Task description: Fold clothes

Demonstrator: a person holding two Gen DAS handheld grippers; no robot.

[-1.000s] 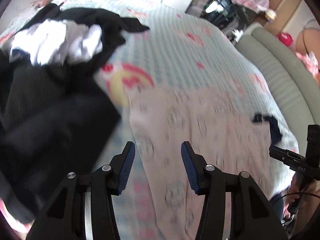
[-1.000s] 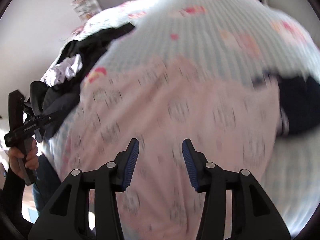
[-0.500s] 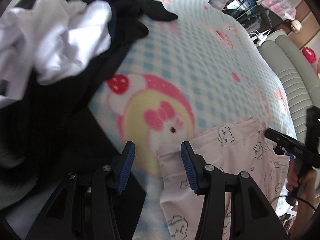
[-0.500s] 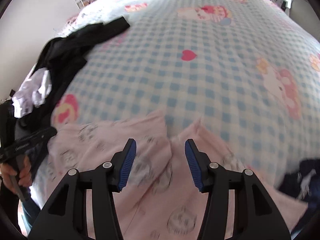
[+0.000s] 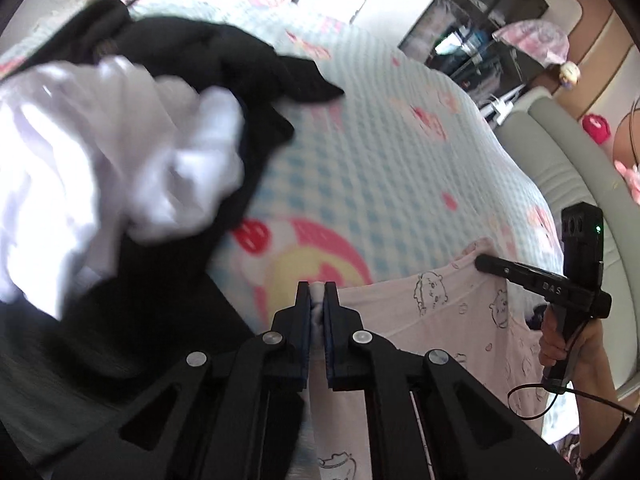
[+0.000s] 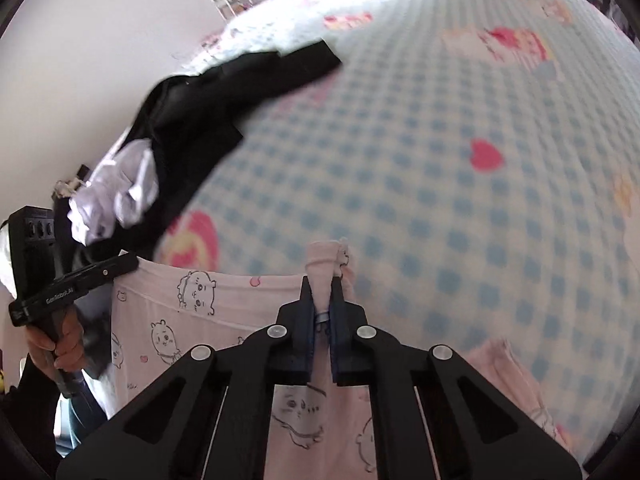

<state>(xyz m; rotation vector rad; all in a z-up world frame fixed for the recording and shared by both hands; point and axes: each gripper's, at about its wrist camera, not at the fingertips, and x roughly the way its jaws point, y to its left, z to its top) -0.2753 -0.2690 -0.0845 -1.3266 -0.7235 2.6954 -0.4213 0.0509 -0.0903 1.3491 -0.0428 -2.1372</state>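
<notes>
A pale pink garment printed with small cartoon animals hangs stretched between both grippers above the bed. My left gripper is shut on one top corner of it, with a nub of cloth poking out between the blue pads. My right gripper is shut on the other top corner, a bunch of pink fabric standing up past the fingertips. In the left wrist view the right gripper pinches the far end of the same taut edge. The garment's lower part drops out of sight below both cameras.
The bed has a blue-and-white checked cover with pink cartoon prints. A heap of black clothes with a crumpled white garment on it lies at the bed's left side. A pale padded bed frame runs along the right.
Both grippers went from open over the flat pink garment to shut on its two top corners. The edge between them now hangs lifted and taut.
</notes>
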